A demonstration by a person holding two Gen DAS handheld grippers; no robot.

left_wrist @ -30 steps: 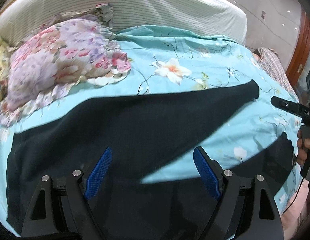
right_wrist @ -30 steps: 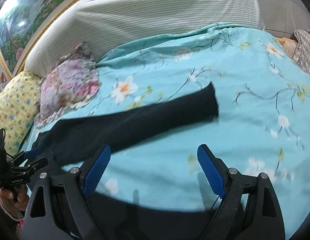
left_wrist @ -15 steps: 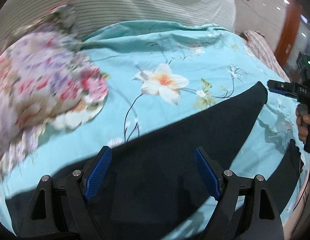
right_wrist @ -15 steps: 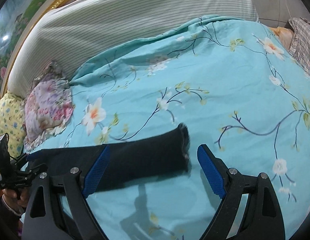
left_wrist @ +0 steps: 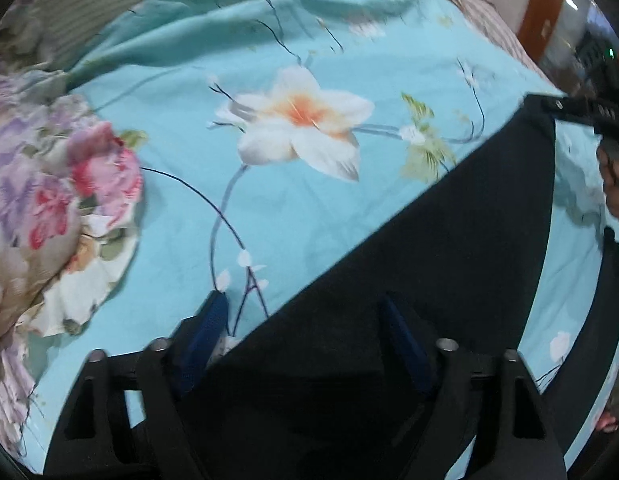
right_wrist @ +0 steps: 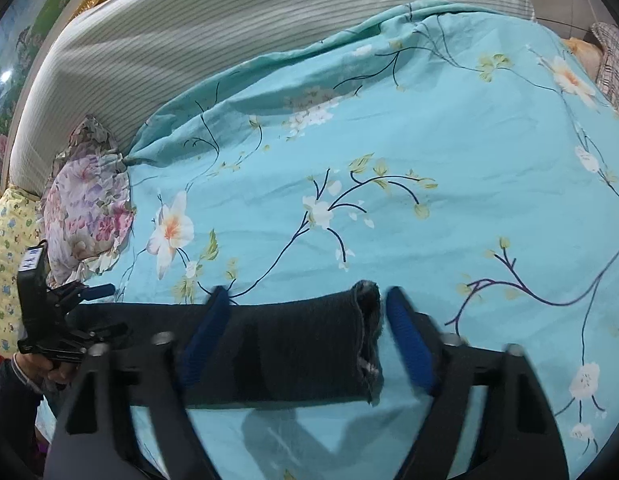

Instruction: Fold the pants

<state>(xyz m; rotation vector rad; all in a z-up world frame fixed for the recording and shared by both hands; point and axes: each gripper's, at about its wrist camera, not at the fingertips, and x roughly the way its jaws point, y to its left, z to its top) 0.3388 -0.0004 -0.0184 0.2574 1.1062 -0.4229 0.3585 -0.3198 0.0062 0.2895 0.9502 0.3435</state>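
Dark knit pants (right_wrist: 293,344) lie flat across a turquoise floral duvet (right_wrist: 449,152), one leg ending in a frayed hem near the bed's middle. A ruffled floral pillow (left_wrist: 41,208) sits just beside the duvet, under a ribbed striped headboard (right_wrist: 229,24). The right gripper (right_wrist: 307,334) straddles the leg end, its blue ridged pads apart from the cloth, jaws just narrowing. The left gripper (left_wrist: 305,340) spans the pants' edge at the wider part, jaws likewise closing, not yet pinching.

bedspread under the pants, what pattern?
Turquoise bedspread printed with white-and-orange flowers on dark thin branches. Shows best in the right wrist view.
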